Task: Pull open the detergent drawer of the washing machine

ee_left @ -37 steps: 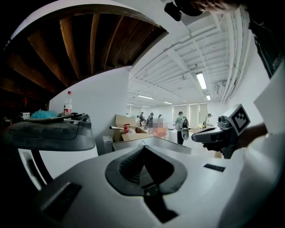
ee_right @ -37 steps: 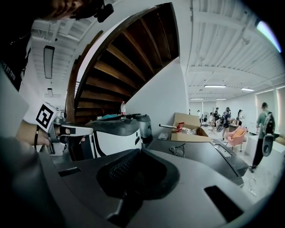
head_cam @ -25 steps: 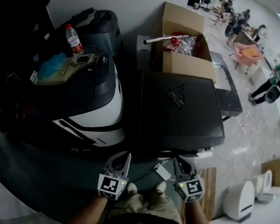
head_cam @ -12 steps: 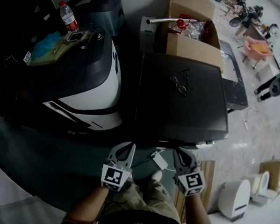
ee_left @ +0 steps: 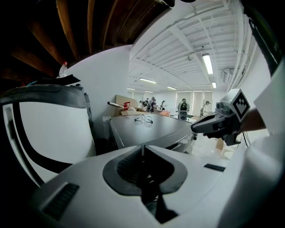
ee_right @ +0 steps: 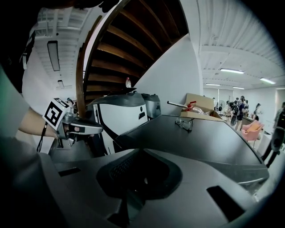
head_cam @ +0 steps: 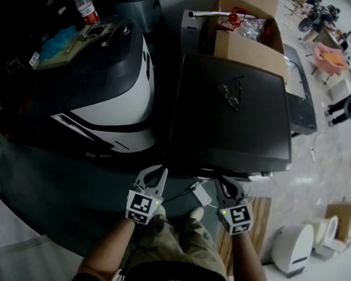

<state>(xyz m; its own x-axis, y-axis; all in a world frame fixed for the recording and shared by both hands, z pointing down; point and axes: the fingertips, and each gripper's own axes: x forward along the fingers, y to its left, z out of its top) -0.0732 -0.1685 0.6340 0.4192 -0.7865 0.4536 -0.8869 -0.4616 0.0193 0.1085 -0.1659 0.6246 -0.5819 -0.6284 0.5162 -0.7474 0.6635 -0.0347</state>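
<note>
The washing machine (head_cam: 229, 128) is a dark box seen from above, and its front face with the drawer is hidden under its top edge. A pair of glasses (head_cam: 229, 94) lies on the lid. My left gripper (head_cam: 161, 171) hangs just in front of the machine's near left corner, jaws shut and empty. My right gripper (head_cam: 221, 181) hangs before the near edge, also shut and empty. In the left gripper view the shut jaws (ee_left: 143, 148) point at the lid (ee_left: 147, 129). The right gripper view has its shut jaws (ee_right: 139, 154) low before the lid (ee_right: 200, 140).
A white and black appliance (head_cam: 108, 86) stands close on the left, with a bottle (head_cam: 85, 8) and clutter on top. An open cardboard box (head_cam: 245, 38) stands behind the washing machine. A cable and small white adapter (head_cam: 201, 195) lie on the floor between the grippers. People move far off at upper right.
Both grippers have sunk and drawn nearer the washing machine's front edge. Their jaws stay shut. The head view has tipped further over the lid.
</note>
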